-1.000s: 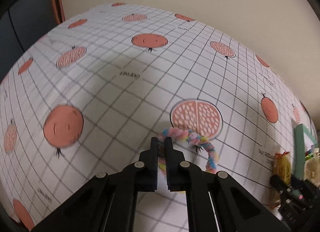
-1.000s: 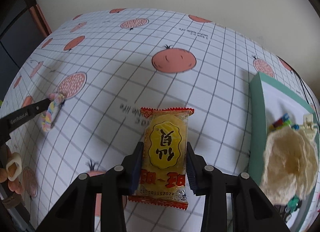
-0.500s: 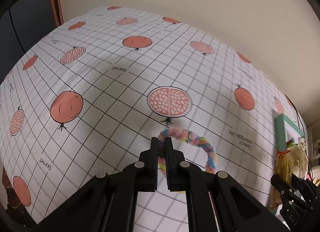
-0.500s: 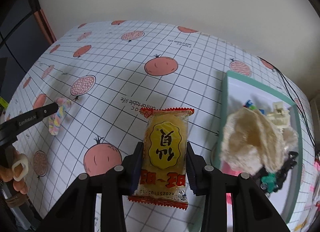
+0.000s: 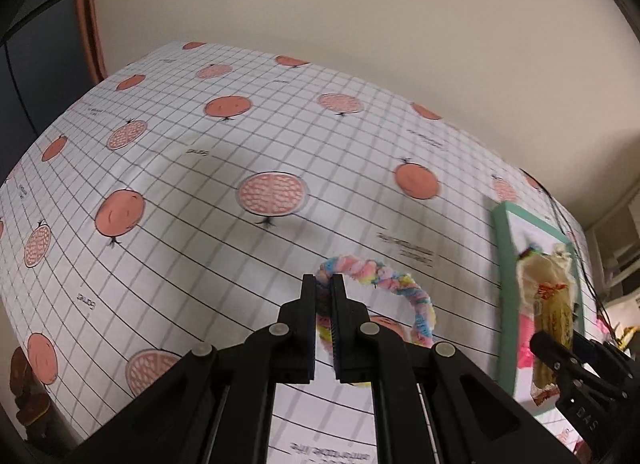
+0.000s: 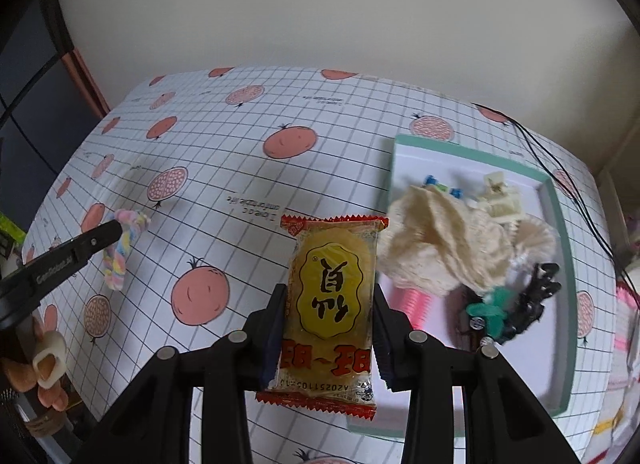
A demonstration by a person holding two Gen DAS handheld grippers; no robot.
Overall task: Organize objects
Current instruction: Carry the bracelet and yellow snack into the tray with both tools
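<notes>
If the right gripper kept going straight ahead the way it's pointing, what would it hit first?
Probably the tablecloth just left of the tray. The right gripper holds a snack packet, whose tip would likely touch first; depth is unclear.

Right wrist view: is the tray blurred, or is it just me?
Right wrist view: tray contents smear with motion blur, while the snack packet in the right claw stays sharp. Left wrist view: tablecloth grid streaks too; fisheye bends both.
</notes>
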